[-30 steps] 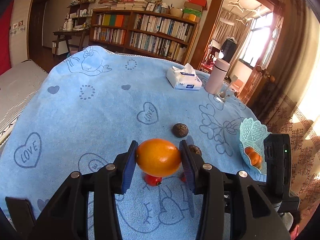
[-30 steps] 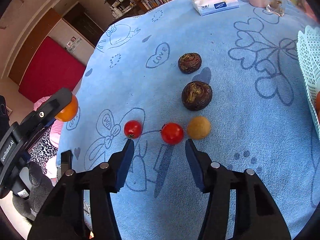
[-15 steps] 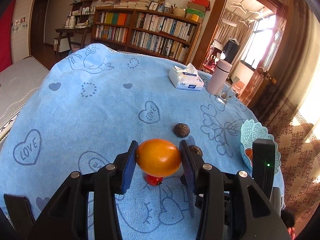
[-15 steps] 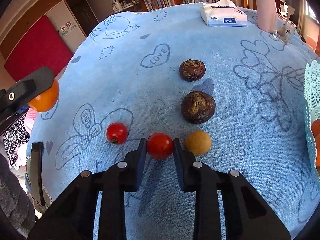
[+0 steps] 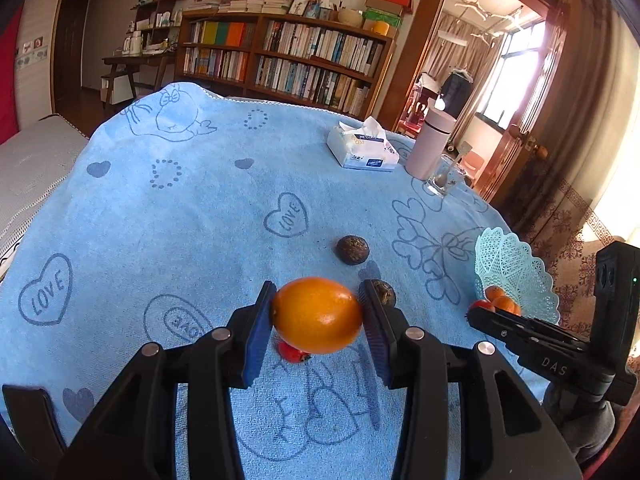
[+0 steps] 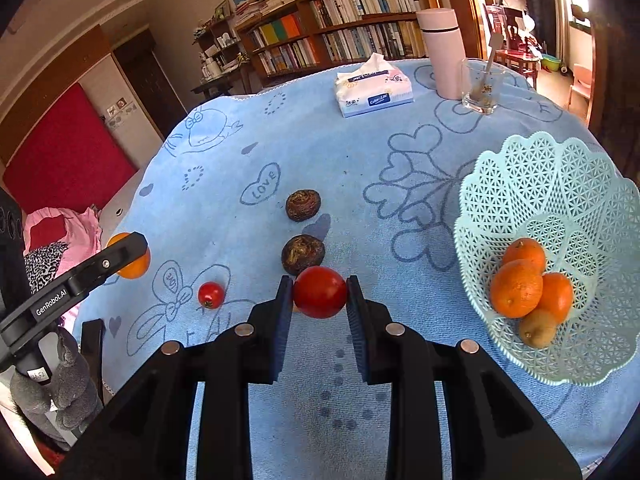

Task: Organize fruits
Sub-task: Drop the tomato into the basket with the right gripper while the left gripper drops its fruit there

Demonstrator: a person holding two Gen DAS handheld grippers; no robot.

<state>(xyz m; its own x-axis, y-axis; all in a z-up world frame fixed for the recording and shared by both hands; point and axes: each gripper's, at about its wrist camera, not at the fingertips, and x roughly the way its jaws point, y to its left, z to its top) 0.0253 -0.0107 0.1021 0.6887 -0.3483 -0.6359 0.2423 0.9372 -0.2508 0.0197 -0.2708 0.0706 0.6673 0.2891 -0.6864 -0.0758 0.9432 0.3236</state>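
Note:
My left gripper point(image 5: 318, 316) is shut on an orange point(image 5: 318, 314), held above the blue cloth; a small tomato point(image 5: 291, 353) peeks out beneath it. My right gripper point(image 6: 319, 294) is shut on a red tomato point(image 6: 320, 292), lifted off the cloth. Another small tomato point(image 6: 211, 295) lies to its left. Two dark brown fruits point(image 6: 303, 205) point(image 6: 303, 253) lie beyond the held tomato. At the right stands a mint lattice basket point(image 6: 560, 184) holding three oranges point(image 6: 516, 288) and a brownish fruit point(image 6: 538, 328). From the right wrist view the left gripper's finger point(image 6: 100, 268) shows with its orange point(image 6: 134, 268) at the left.
A tissue pack point(image 6: 374, 94), a pink flask point(image 6: 442, 50) and a glass with a spoon point(image 6: 480, 86) stand at the cloth's far side. Bookshelves point(image 5: 288, 60) line the wall behind. A grey plush toy point(image 6: 68, 380) and pink clothing point(image 6: 64, 232) sit off the table's left edge.
My right gripper closed on the red tomato, then lifted it off the cloth and swung toward the basket, which came fully into its view. The left gripper kept still with its orange.

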